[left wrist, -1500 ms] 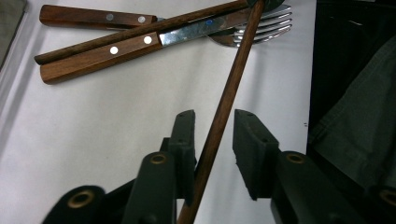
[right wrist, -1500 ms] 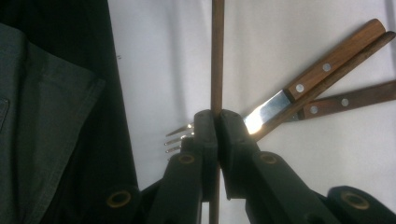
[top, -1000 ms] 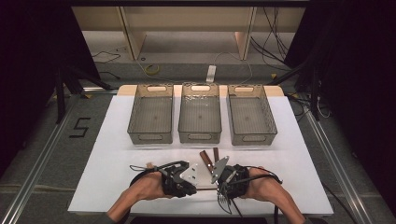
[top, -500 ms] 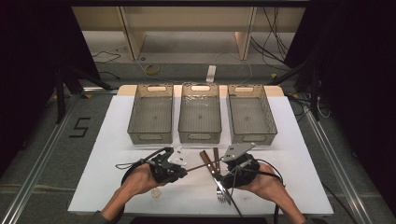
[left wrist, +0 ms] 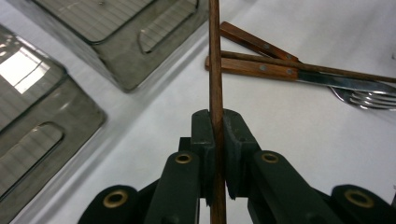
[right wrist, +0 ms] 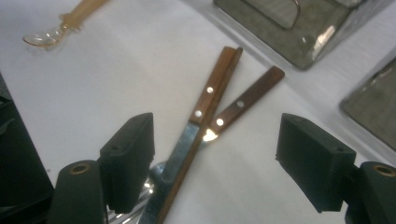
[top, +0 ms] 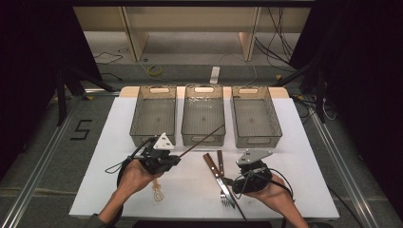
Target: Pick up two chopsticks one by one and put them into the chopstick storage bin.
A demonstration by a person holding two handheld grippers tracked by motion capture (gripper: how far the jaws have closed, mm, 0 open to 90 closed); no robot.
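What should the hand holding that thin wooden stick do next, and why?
Probably carry the stick forward and lower it into one of the three bins, likely the middle bin, since its far end already points there. The left gripper is clamped on the stick and holds it off the white table. The right gripper, jaws just opened, hovers over the knife and fork.

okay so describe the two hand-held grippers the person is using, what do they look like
Both are black. The left hand-held gripper and the right hand-held gripper each carry a grey three-cornered plate on top and trail a thin black cable. Up close, the jaws end in blocky black pads, with brass-coloured rivets at the joints.
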